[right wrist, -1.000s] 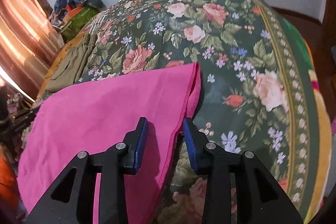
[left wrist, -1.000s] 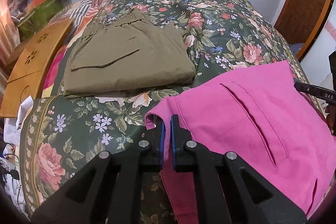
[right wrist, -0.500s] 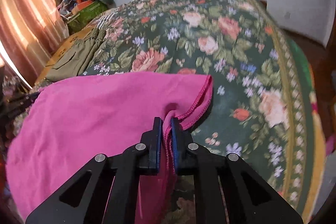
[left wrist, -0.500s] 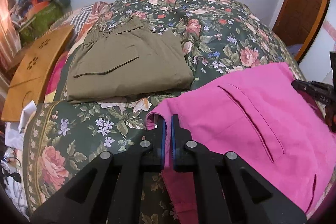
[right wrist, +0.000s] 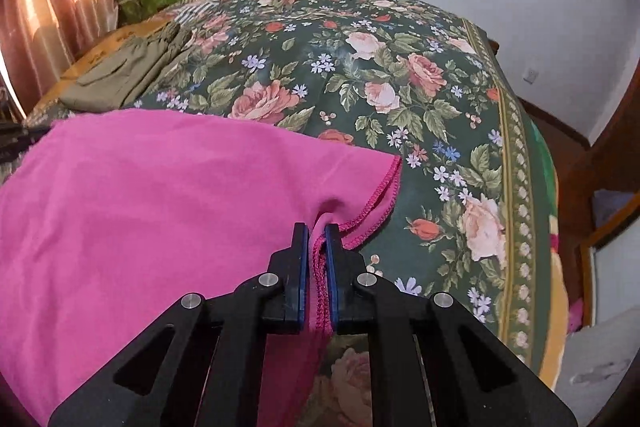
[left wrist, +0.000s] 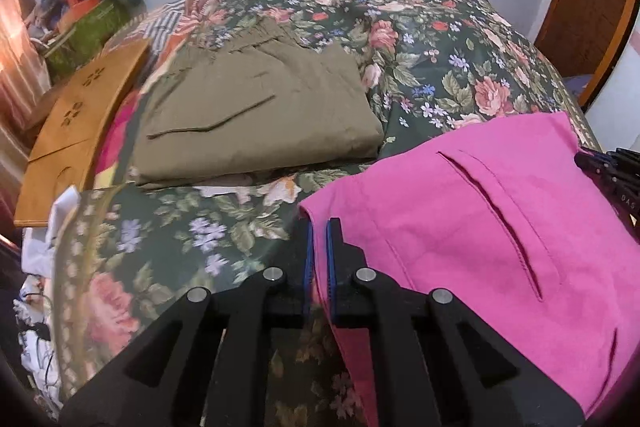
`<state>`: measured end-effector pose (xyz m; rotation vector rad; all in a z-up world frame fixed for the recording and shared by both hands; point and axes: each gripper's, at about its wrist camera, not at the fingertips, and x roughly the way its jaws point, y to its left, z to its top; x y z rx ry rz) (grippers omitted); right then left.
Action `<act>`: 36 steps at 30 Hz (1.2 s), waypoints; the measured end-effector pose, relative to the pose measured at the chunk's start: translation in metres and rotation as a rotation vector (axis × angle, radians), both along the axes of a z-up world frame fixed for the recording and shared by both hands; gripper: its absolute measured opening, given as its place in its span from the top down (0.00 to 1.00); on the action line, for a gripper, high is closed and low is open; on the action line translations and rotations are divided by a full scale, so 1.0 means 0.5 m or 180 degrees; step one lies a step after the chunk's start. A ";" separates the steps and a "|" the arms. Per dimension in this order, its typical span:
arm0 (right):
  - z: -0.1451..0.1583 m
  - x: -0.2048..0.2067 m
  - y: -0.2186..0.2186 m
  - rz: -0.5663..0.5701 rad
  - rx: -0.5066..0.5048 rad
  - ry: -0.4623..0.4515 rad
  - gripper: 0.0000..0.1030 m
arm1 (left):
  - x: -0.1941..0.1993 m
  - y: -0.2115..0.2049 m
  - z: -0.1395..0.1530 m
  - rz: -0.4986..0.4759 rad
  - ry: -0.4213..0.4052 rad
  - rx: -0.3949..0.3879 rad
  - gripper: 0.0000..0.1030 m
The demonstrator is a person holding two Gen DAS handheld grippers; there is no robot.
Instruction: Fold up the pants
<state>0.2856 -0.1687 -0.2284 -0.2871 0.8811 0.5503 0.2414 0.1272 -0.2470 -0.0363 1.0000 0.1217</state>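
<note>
On the near edge of the floral bed (right wrist: 420,75) the pink pants (left wrist: 480,219) were spread flat, long axis running side to side between the two grippers, pocket slit facing up. The left gripper (left wrist: 319,239) was seen with its fingers pressed together on the left corner of the fabric, cloth pinched between the blue pads. The right gripper (right wrist: 318,247) was likewise clamped on the stitched hem at the opposite corner, fabric bunched into a small pucker just ahead of the fingers. Both grippers were held low, pointing forward over the near edge, roughly level with each other; neither was clearly nearer the garment, each being already on it. From the fingers the bulk of the pants lay ahead and inward, toward the middle of the bed, so a fold away from the person was judged the likely next move, with both corners carried forward together. Olive pants (left wrist: 256,115), already folded, lay further back on the left, well apart from the pink ones, beside a brown board (left wrist: 80,123)
</note>
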 end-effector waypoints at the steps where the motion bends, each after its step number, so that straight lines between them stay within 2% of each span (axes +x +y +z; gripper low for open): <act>1: 0.004 -0.003 -0.002 -0.0003 -0.0031 0.0016 0.92 | -0.010 -0.006 0.015 -0.0031 -0.0035 0.0019 0.91; 3: 0.020 -0.010 -0.017 -0.0049 0.0042 0.0041 0.90 | -0.035 -0.022 0.049 -0.0118 -0.0173 0.0011 0.75; 5: 0.044 -0.020 -0.034 -0.0113 0.0151 0.0068 0.86 | -0.053 -0.039 0.073 -0.0194 -0.0253 0.0019 0.63; 8: 0.082 -0.042 -0.047 -0.0111 0.0387 0.0129 0.83 | -0.073 -0.080 0.098 -0.0367 -0.0299 -0.0065 0.62; 11: 0.108 -0.081 -0.041 0.0001 0.0539 0.0180 0.83 | -0.080 -0.118 0.096 -0.0506 -0.0239 -0.0239 0.62; 16: 0.096 -0.156 -0.019 0.0172 0.0726 0.0469 0.83 | -0.108 -0.173 0.060 -0.0630 -0.0064 -0.0410 0.62; 19: 0.063 -0.187 -0.010 0.0233 0.0614 0.0633 0.83 | -0.136 -0.179 0.044 -0.0569 -0.0075 -0.0387 0.61; 20: 0.054 -0.201 -0.013 0.0202 0.0578 0.0606 0.82 | -0.144 -0.176 0.043 -0.0545 -0.0080 -0.0406 0.59; 22: 0.053 -0.213 -0.025 0.0125 0.0610 0.0574 0.80 | -0.156 -0.169 0.044 -0.0504 -0.0069 -0.0414 0.55; 25: 0.052 -0.214 -0.045 -0.0006 0.0737 0.0733 0.76 | -0.177 -0.145 0.057 -0.0331 -0.0035 -0.0425 0.49; 28: 0.065 -0.228 -0.048 -0.0046 0.0574 0.0665 0.68 | -0.209 -0.109 0.078 -0.0132 -0.0089 -0.0555 0.46; 31: 0.088 -0.248 -0.064 -0.0123 0.0537 0.0566 0.60 | -0.251 -0.075 0.100 0.0081 -0.0178 -0.0660 0.30; 32: 0.099 -0.256 -0.072 -0.0164 0.0583 0.0519 0.59 | -0.259 -0.069 0.103 0.0133 -0.0188 -0.0667 0.20; 36: 0.130 -0.282 -0.086 -0.0219 0.0723 0.0339 0.55 | -0.296 -0.048 0.109 0.0272 -0.0174 -0.0870 0.18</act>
